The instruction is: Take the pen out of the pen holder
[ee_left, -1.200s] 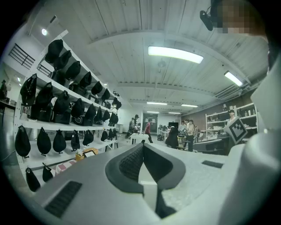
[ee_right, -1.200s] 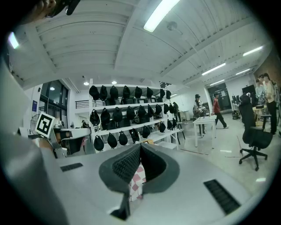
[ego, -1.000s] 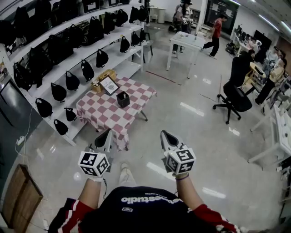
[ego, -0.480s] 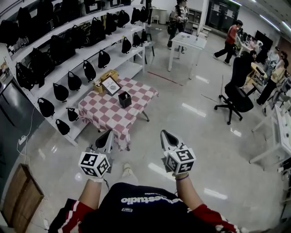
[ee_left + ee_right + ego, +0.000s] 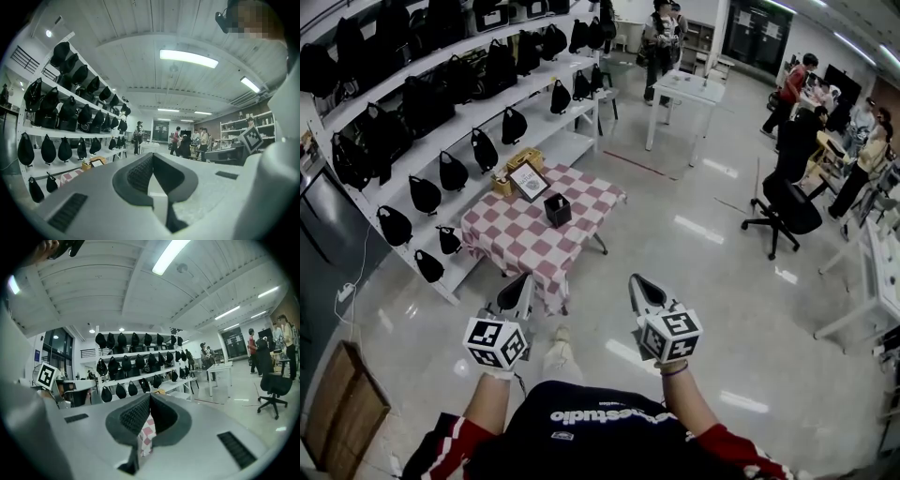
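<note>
Black and square, the pen holder [image 5: 558, 210] stands on the red-and-white checked worktop [image 5: 502, 239]. It is up toward twelve o'clock from your left gripper [image 5: 525, 279] and well apart from both grippers. No pen can be made out in it at this range. Very little has changed. Against the earlier head view, the worktop sits only a touch lower and nearer, so I judge you are just edging toward it and the approach has barely begun. Your left gripper and right gripper [image 5: 636, 279] hang in front of your chest as before, both clenched tip to tip with nothing between the jaws. You will likely need to cover most of the gap and part one gripper's jaws before any grasp. Elsewhere, the person in red [image 5: 794, 82] has walked from about one o'clock toward two o'clock.
</note>
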The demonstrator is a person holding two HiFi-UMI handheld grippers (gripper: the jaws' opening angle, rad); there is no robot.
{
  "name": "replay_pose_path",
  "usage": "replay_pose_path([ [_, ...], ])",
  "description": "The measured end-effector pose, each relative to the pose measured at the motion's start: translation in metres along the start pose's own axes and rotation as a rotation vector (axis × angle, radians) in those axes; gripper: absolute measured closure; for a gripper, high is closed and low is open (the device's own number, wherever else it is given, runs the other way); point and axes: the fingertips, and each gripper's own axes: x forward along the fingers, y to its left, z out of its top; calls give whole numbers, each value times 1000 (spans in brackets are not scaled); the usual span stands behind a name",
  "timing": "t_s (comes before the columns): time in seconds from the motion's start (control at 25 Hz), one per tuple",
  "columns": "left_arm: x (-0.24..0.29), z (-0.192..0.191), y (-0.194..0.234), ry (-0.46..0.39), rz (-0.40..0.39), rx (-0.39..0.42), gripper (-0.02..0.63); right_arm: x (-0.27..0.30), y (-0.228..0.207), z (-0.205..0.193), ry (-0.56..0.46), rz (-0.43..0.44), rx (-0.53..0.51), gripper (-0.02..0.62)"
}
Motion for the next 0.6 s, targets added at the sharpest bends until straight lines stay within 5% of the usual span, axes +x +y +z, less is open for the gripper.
replay_pose_path([
  [0.6,20,-11,33,20,19,-23,601,34,-5,-1,29,9,0,601],
])
